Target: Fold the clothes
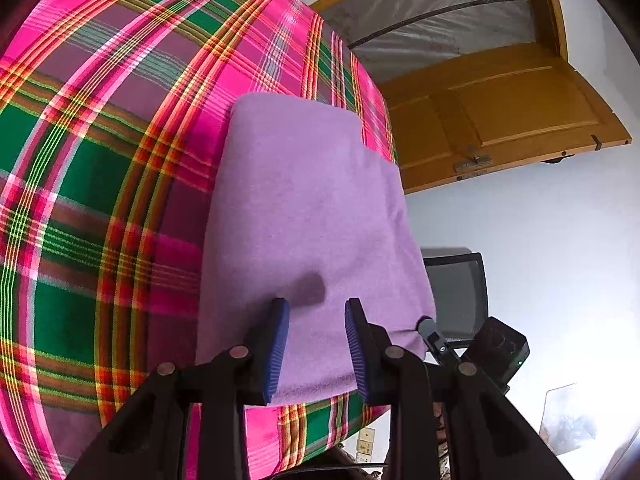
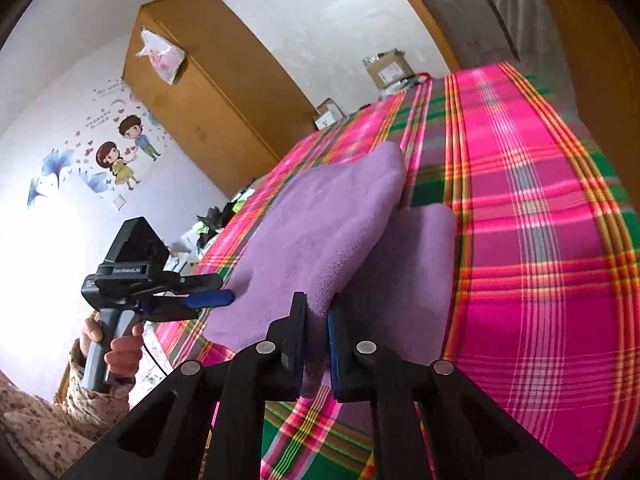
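Note:
A purple fleece cloth (image 1: 304,208) lies folded on a bed covered by a pink and green plaid sheet (image 1: 100,160). My left gripper (image 1: 317,304) hovers over the cloth's near edge, open, with cloth showing between its blue pads (image 1: 276,348). The right gripper (image 1: 430,330) pinches the cloth's near right corner. In the right wrist view my right gripper (image 2: 318,308) is shut on the edge of the cloth's upper layer (image 2: 320,220), which rises off the lower layer (image 2: 412,264). A hand (image 2: 120,352) holds the left gripper (image 2: 208,292) at the cloth's left edge.
A wooden door (image 1: 500,120) stands past the bed's right edge, with a black mesh chair back (image 1: 456,292) below it. A wooden wardrobe (image 2: 208,92), cardboard boxes (image 2: 388,68) and a heap of clothes (image 2: 216,216) sit beyond the bed. The plaid sheet (image 2: 540,240) stretches bare to the right.

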Motion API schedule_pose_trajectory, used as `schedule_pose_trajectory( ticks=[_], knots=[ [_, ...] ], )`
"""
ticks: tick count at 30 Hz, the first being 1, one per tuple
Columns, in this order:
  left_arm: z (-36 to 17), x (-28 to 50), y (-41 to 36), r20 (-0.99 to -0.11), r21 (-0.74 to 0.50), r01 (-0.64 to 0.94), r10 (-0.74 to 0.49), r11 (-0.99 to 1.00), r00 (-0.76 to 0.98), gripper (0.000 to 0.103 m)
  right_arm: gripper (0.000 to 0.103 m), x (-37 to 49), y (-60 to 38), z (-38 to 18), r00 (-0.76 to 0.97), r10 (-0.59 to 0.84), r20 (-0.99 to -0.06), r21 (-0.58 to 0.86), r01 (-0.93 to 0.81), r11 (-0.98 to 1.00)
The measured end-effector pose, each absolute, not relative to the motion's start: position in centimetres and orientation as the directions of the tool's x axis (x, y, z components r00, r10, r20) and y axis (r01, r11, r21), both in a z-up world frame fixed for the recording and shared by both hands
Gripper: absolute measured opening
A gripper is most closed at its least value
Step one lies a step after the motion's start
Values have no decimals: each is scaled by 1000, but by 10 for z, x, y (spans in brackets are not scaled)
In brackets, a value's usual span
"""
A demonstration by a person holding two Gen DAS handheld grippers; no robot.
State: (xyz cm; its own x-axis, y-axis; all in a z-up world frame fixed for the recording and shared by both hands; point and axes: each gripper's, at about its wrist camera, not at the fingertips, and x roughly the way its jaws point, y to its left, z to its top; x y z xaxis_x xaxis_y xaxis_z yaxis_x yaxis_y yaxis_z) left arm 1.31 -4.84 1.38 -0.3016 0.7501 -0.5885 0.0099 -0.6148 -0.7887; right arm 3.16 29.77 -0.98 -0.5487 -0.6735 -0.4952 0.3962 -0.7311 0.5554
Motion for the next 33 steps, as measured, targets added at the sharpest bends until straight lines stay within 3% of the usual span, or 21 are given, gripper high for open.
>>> schedule_pose_trajectory(
  ticks=[5, 9, 14, 16, 19, 33],
  knots=[
    [11, 15, -48, -589, -790, 9, 756, -613, -286, 30, 10, 33, 311, -11, -582, -646, -494, 536, 381, -753],
    [7, 15, -51, -588, -794, 18, 759, -608, -280, 30, 10, 20, 315, -42, -543, -621, -565, 553, 309, -774],
    [14, 12, -50, -612, -770, 6, 736, -638, -290, 30, 14, 15, 315, -55, -522, -622, -584, 559, 297, -774],
    [18, 10, -50, -621, -758, -2, 722, -653, -304, 30, 16, 15, 315, -53, -526, -610, -593, 541, 300, -785],
    [22, 5, -53, -630, -746, -1, 705, -666, -326, 30, 27, 13, 313, -44, -554, -577, -600, 492, 313, -812],
    [35, -48, -36, -679, -676, -31, 639, -736, -362, 30, 27, -25, 286, -12, -634, -494, -595, 306, 390, -868]
  ],
)
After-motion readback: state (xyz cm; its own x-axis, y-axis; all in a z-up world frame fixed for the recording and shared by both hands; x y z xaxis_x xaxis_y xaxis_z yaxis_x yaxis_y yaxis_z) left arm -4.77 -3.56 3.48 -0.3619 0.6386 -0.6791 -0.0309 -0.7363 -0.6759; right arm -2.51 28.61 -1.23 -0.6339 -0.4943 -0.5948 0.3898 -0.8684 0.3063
